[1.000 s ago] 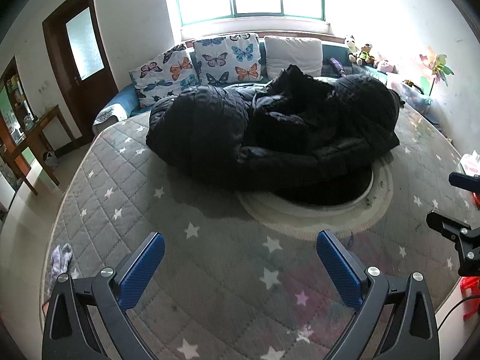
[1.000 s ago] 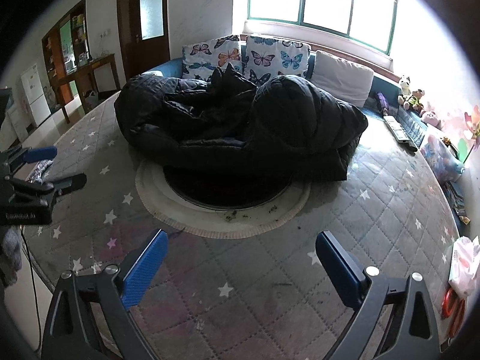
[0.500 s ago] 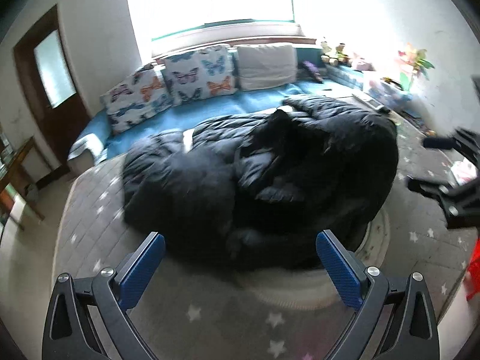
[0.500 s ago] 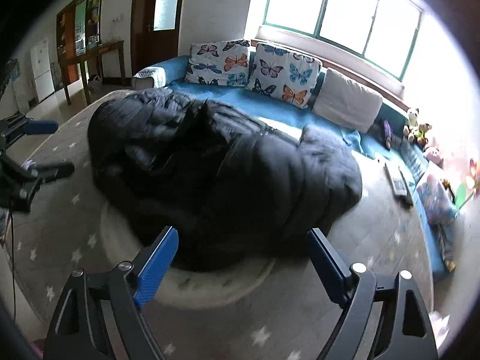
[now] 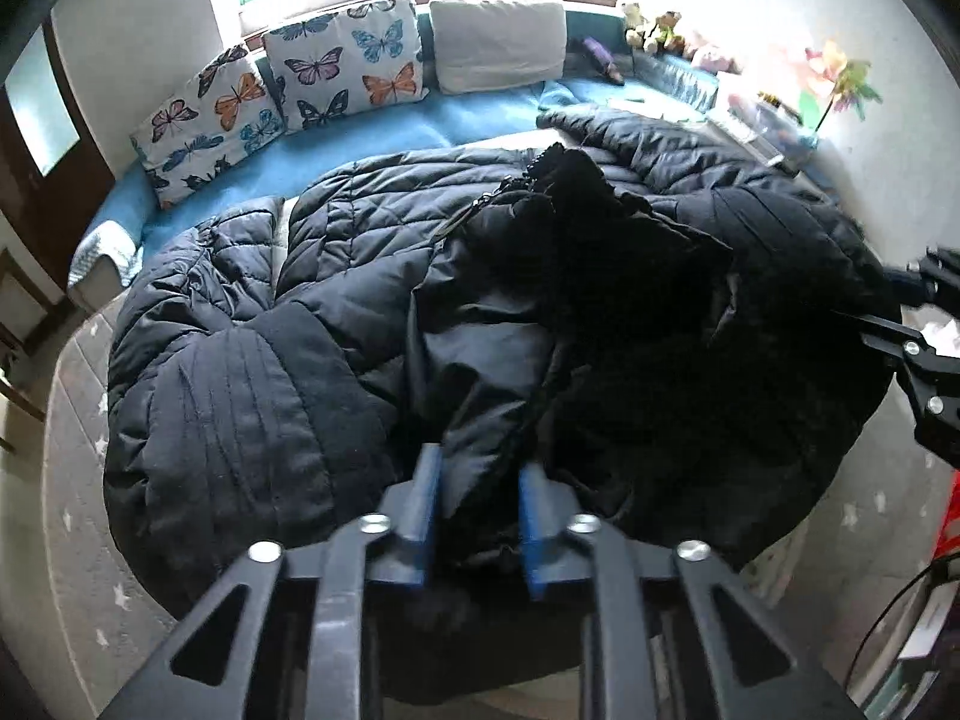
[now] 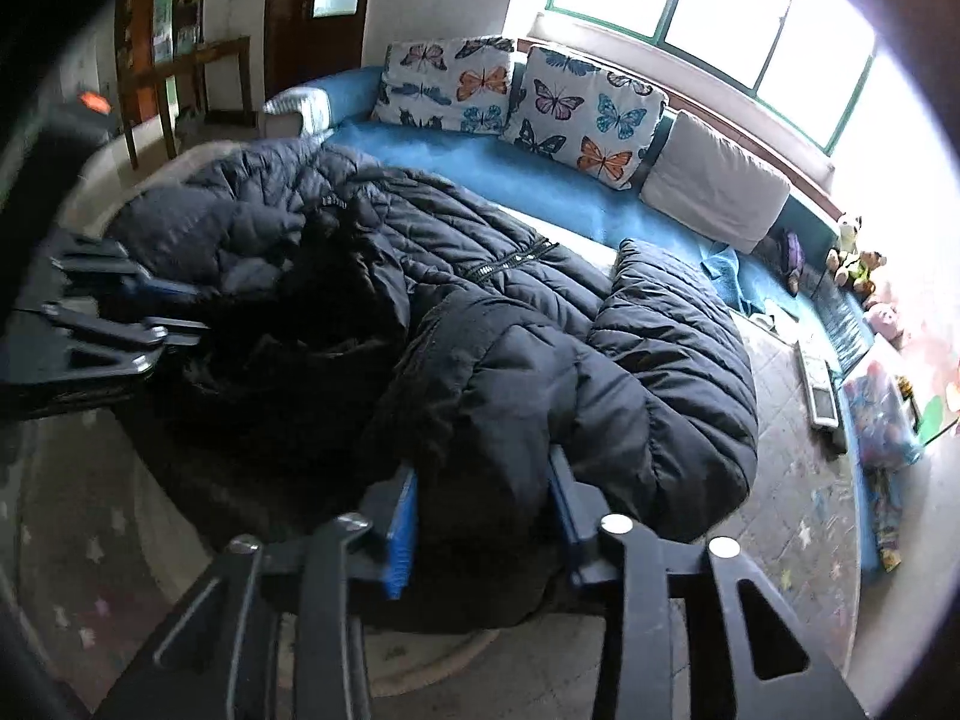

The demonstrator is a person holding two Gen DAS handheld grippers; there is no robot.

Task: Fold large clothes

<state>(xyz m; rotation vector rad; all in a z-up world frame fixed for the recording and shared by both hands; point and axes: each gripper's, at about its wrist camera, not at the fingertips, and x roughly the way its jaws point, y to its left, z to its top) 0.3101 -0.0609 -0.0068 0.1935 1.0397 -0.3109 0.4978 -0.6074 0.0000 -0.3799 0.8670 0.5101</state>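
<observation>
A large black quilted down coat (image 5: pixel 372 276) lies bunched on a round table with a grey star-patterned cover (image 5: pixel 72 480). My left gripper (image 5: pixel 477 516) is shut on a fold of the coat at its near edge. My right gripper (image 6: pixel 480 516) is closed on a thick fold of the coat (image 6: pixel 540 372) at the near right edge, its blue pads pressed against the padding. In the right wrist view the left gripper (image 6: pixel 150 312) shows at the far left, against the coat. In the left wrist view the right gripper (image 5: pixel 918 348) shows at the right edge.
A blue sofa (image 5: pixel 384 132) with butterfly cushions (image 5: pixel 342 84) and a white cushion (image 5: pixel 498 42) stands behind the table under a bright window. Stuffed toys (image 6: pixel 858 264) and clutter line the right side. A wooden door (image 6: pixel 318 6) and table (image 6: pixel 198 72) stand at the left.
Both grippers moved forward from the open table cover to the coat's near edge and went from wide open to closed on folds of the coat.
</observation>
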